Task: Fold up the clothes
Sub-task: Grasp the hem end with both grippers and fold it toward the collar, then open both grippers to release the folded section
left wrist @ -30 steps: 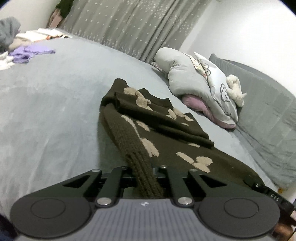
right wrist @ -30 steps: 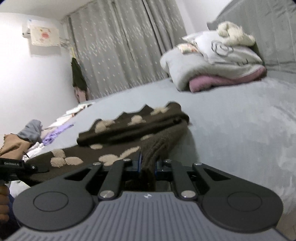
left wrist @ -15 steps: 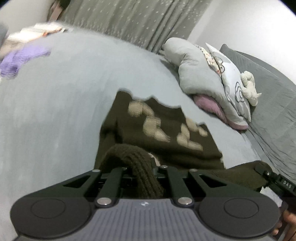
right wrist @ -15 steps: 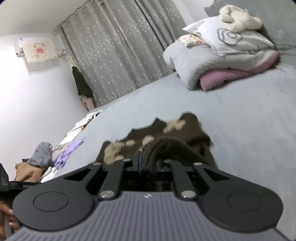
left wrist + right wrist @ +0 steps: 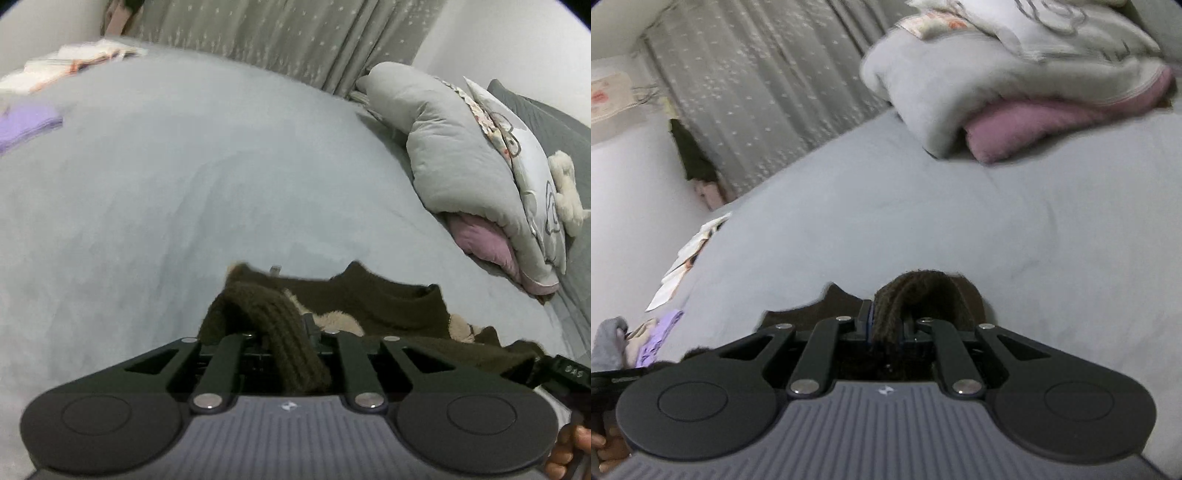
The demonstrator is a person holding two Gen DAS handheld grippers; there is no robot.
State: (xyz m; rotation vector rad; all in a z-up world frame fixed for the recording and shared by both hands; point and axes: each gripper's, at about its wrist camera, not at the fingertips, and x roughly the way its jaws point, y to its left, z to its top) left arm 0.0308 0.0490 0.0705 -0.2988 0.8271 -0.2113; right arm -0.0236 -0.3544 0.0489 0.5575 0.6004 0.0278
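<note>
— Grey bedspread (image 5: 155, 206) all round, curtain (image 5: 280, 40) behind, pillows (image 5: 476, 173) stacked off to the right. Where's the sweater?

— Brown sweater (image 5: 373, 306) lies on the bed right under me, folded over on itself. I have its ribbed hem pinched at both ends: my left gripper (image 5: 295, 332) has its jaws nearly closed on a thick roll of knit, and my right gripper (image 5: 886, 325) is clamped the same way on the other end.

— What could go wrong from here?

— I judge the fold is about to be laid down. If I let go unevenly, one side would land past the collar and the edge would sit crooked. The knit is bulky, so it could spring back or bunch under the jaws when I open. Dragging as I pull away could undo the layer too.

— Any writing you can read?

— Little. In my left view the other tool's arm (image 5: 565, 373) shows letters like "DAS", partly cut off. A small logo sits on each grey body, no words. The wall poster (image 5: 605, 96) in my right view is too blurred to read.
</note>
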